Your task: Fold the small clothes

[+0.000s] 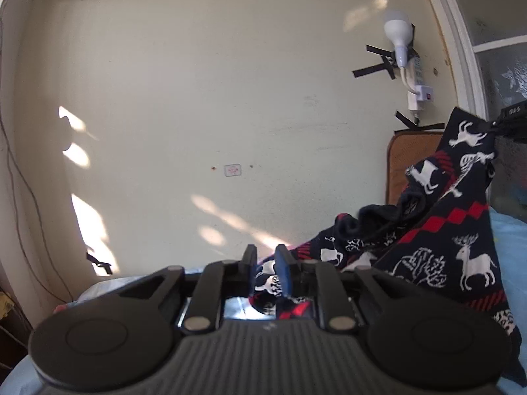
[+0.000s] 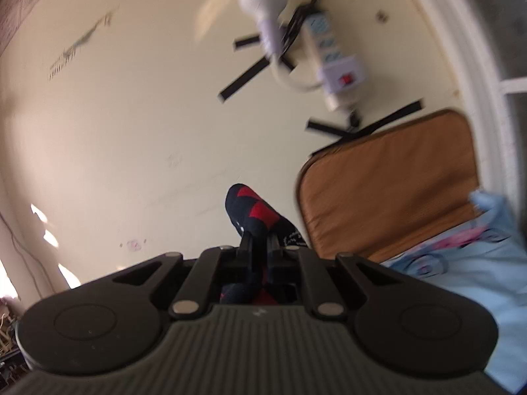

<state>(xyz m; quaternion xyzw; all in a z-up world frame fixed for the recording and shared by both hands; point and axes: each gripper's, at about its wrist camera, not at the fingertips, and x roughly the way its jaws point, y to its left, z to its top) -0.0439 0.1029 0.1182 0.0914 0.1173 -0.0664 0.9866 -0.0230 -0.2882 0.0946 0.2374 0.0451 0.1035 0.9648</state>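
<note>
1. Hanging in the air between the two tools, a navy knitted garment [image 1: 444, 230] with white reindeer and red diamonds is held up off the light-blue bedsheet [image 2: 487, 283], in front of a cream wall [image 1: 197, 98].
2. The left gripper [image 1: 267, 271] is seen clamped on a lower edge of the fabric; its fingers are nearly together with cloth pinched between them.
3. The right gripper [image 2: 260, 247] is likewise closed on a bunched corner of the same garment [image 2: 257, 214], which pokes out beyond its fingertips.
4. From the left gripper the cloth is seen to rise up and to the right, so the long axis is judged to run diagonally between the two grips, with the right-held end higher.
5. In the left view the upper corner is gripped by a dark object at the right edge, taken to be the other tool, though it is cut off by the frame.
6. The coming fold is judged to turn on this slant: the ends would have to be levelled or brought together.
7. The garment's full outline, and whether it is a sweater or trousers, cannot be made out; the right view is blurred.
8. A taped bulb with power strip [image 2: 329, 49] and a brown cushion [image 2: 388, 181] are seen behind.
</note>
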